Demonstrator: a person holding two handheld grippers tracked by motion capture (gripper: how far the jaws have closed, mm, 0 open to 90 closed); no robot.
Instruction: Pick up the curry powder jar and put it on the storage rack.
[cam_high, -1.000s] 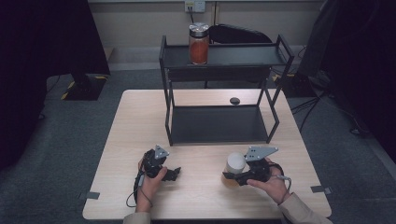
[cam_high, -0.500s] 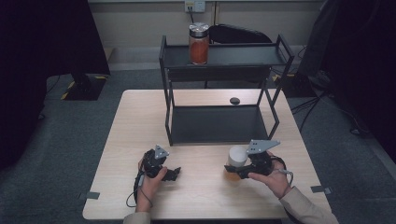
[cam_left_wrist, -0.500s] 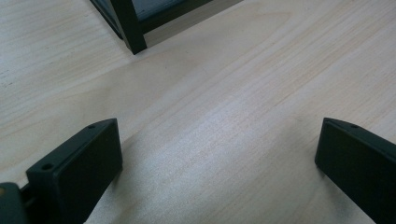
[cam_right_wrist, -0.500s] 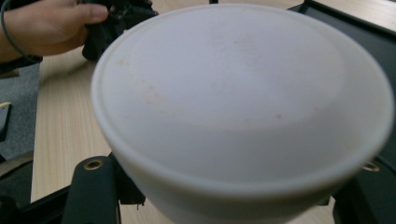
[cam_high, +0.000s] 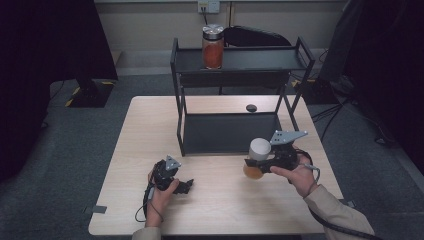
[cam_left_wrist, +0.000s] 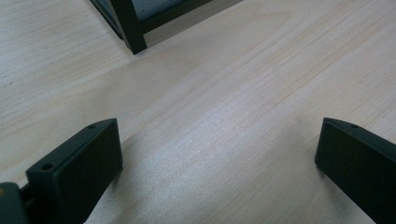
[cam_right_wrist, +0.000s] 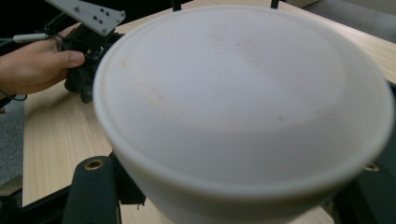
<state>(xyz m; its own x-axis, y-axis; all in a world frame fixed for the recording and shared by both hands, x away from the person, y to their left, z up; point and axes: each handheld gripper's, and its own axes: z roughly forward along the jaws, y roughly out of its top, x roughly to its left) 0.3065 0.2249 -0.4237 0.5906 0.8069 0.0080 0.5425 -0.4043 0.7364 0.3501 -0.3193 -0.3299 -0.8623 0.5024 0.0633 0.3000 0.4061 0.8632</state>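
Observation:
A jar with a white lid and amber contents hangs just above the table in front of the rack, with my right gripper shut on its body from the right. In the right gripper view the lid is close up, with one finger below it at the left. My left gripper rests on the table near the front edge, pointing right. Its jaws stand open over bare wood. A second jar with red contents and a metal lid stands on the rack's top shelf.
A black two-shelf rack stands at the back middle of the wooden table; one of its legs shows in the left gripper view. A small black disc lies behind the rack. The other hand and gripper appear in the right gripper view.
My right gripper has lifted the white-lidded jar off the table and carried it a little toward the rack. The left gripper has stayed in place.

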